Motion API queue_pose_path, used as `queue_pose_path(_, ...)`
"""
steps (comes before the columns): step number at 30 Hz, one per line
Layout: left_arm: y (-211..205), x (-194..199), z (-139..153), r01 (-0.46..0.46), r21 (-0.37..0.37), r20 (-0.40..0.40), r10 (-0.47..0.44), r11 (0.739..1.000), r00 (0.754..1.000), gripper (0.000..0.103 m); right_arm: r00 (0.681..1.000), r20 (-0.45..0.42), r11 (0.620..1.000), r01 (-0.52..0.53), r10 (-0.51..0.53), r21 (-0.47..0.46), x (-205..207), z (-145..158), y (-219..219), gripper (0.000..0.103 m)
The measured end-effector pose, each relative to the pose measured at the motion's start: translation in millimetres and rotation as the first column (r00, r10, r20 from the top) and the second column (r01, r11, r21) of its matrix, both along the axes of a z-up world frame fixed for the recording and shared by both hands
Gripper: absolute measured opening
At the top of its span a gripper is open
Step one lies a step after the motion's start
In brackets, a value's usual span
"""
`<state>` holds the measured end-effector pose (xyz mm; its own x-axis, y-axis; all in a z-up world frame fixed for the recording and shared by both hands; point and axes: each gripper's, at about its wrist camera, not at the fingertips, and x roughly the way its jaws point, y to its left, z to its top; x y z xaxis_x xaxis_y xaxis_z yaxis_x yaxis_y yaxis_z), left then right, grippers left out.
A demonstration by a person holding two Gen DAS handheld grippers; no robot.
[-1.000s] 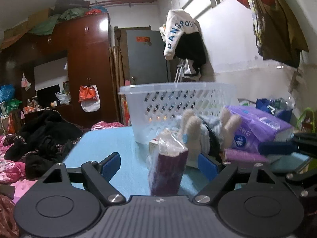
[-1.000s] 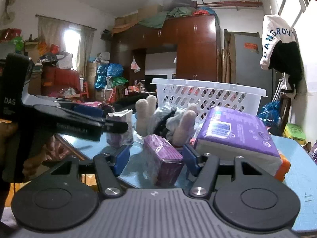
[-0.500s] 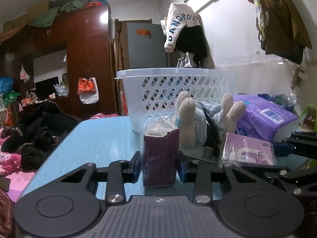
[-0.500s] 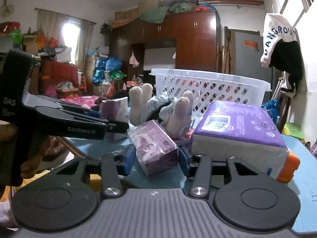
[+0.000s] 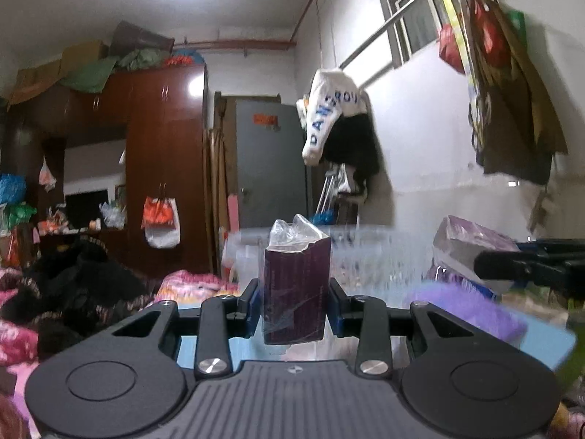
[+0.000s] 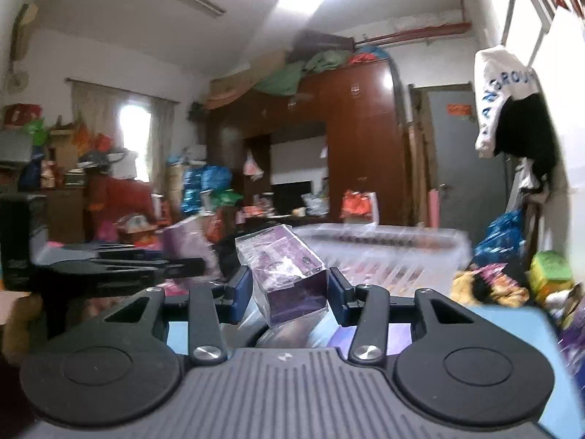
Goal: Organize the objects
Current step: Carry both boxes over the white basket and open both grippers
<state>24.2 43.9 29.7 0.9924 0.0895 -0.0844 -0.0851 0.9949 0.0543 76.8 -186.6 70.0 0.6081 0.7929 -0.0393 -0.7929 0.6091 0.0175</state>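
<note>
While both grippers are lifted above the blue table (image 5: 541, 344), each of them holds one purple tissue pack. The left gripper (image 5: 293, 303) is closed on an upright tissue pack (image 5: 294, 289) in clear wrap, with the blue finger pads (image 5: 252, 301) pressing its two sides; the crumpled end of the wrap stands above the fingers. The right gripper (image 6: 289, 292) is closed on a second tissue pack (image 6: 289, 278), which lies tilted between the fingers, with its far end raised and turned to the left.

Just beyond both packs is the white plastic basket (image 6: 384, 252), blurred in both views; in the left wrist view the basket (image 5: 365, 252) is behind the held pack. To the right of the left gripper a large purple package (image 5: 471, 252) is seen, and the black fingers of the right gripper (image 5: 530, 263) reach in from the right edge. In the right wrist view the left gripper (image 6: 197, 267) comes in from the left, holding its pack (image 6: 186, 241). Farther away stand a brown wardrobe (image 6: 358, 139) and a grey door (image 5: 270, 168).
</note>
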Motion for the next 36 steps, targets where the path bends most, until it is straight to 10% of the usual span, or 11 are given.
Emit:
queue_pose_path(6,1,92,60,0.027,-0.007,-0.083,-0.028,1.000,0.996,0.040,0.988,-0.051,0.986,0.142,-0.147,-0.090,87,50,40,0.048)
queue_pose_path(13,16,203,65,-0.037,-0.061,-0.301,0.018,0.997,0.953,0.040,0.949,-0.209,0.954,0.183,-0.234,-0.236,165,33,93,0.047)
queue_pose_path(30,27,229,43,-0.043,-0.099,-0.379,0.002,0.994,0.925,0.041,0.924,-0.287,0.947,0.176,-0.253,-0.268,179,14,88,0.049)
queue_pose_path(36,23,203,49,-0.027,-0.034,-0.245,0.017,0.999,0.969,0.089,0.936,-0.228,0.958,0.232,-0.267,-0.170,158,24,68,0.103)
